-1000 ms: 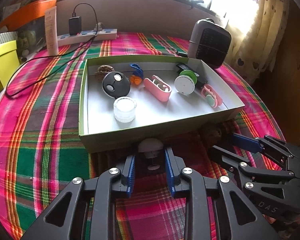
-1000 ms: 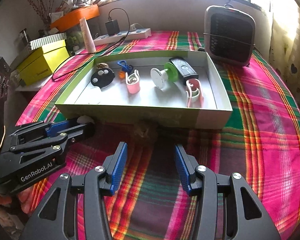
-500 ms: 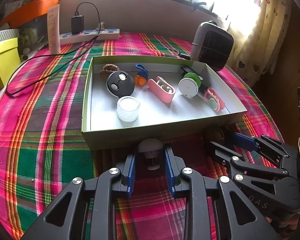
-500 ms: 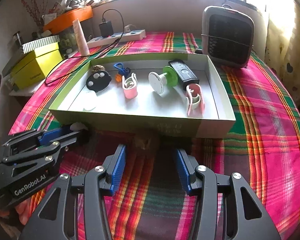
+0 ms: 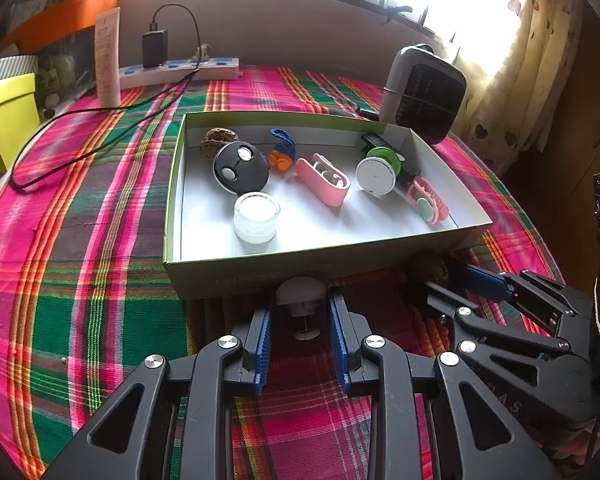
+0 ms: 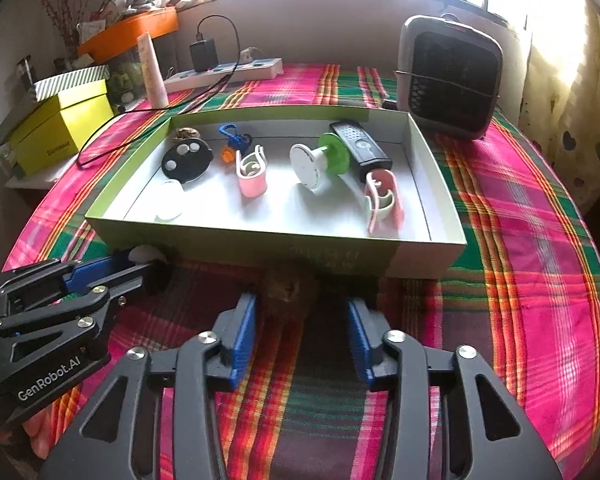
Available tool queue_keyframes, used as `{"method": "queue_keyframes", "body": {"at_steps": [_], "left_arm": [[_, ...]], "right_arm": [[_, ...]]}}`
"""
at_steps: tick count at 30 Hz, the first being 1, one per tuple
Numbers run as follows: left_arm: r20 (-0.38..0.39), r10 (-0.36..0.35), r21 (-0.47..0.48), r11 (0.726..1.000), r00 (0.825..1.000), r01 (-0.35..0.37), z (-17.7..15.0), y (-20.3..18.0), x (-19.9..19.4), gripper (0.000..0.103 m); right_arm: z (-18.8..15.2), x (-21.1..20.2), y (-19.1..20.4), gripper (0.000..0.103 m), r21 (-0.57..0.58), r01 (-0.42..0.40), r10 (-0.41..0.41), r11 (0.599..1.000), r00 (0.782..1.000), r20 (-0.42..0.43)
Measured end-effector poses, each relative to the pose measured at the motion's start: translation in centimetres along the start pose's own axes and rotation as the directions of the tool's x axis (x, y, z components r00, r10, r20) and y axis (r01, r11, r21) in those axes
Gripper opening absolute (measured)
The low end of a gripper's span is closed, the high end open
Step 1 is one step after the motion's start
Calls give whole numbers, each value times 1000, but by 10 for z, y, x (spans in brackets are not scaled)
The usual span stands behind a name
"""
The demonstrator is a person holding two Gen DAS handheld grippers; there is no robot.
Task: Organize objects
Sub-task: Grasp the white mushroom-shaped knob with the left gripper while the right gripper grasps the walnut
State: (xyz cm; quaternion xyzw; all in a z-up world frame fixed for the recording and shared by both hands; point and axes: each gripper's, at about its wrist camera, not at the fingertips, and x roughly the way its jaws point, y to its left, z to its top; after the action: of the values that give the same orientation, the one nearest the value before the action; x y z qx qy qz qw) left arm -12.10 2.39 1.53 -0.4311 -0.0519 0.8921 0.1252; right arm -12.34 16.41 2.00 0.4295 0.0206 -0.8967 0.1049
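Note:
A shallow green box [image 5: 260, 276] with a white inside sits on the plaid cloth. It holds a walnut [image 5: 219, 141], a black disc [image 5: 241, 167], a pink clip [image 5: 323, 179], a white-and-green spool [image 5: 378, 172] and a small clear jar [image 5: 257, 217]. My left gripper [image 5: 300, 312] is shut on a white mushroom-shaped piece [image 5: 300, 294] right at the box's front wall. My right gripper [image 6: 300, 302] is closing around a second brown walnut [image 6: 288, 290] lying before the box [image 6: 236, 248]; its left pad is at the shell, while a gap remains at its right pad.
A grey fan heater [image 6: 448, 76] stands behind the box's right corner. A power strip with a charger [image 5: 180, 70], a black cable and a white tube [image 5: 107, 58] lie at the back left. Yellow boxes [image 6: 60, 124] are stacked at the far left.
The right gripper's jaws have drawn closer together around the walnut. The left gripper keeps its hold on the white piece and has not moved.

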Motion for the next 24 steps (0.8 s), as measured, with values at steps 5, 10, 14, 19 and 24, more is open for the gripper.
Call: {"method": "queue_keyframes", "body": {"at_steps": [5,10,14,19,24], "left_arm": [[0,0,-1,1000,1000,0,0,0,0,24],[0,-1,-1,1000,1000,1,0,0,0,24],[0,1,0,1000,1000,-1,0,-1,0,24],[0,1,1,1000,1000,-1,0,-1,0,24],[0,0,1,1000,1000,0,-1,-1,-1,24]], "right_arm": [[0,0,2,32,-7,0,0,1000,1000,1],[0,-1,3,31,-6,-3,3,1000,1000,1],[-1,-1,5,31,-7,-7,7,1000,1000,1],[-2,-2,5,31,-5,-13,13,1000,1000,2],[-2,-3,5,31,0,-21,21,1000,1000,3]]}}
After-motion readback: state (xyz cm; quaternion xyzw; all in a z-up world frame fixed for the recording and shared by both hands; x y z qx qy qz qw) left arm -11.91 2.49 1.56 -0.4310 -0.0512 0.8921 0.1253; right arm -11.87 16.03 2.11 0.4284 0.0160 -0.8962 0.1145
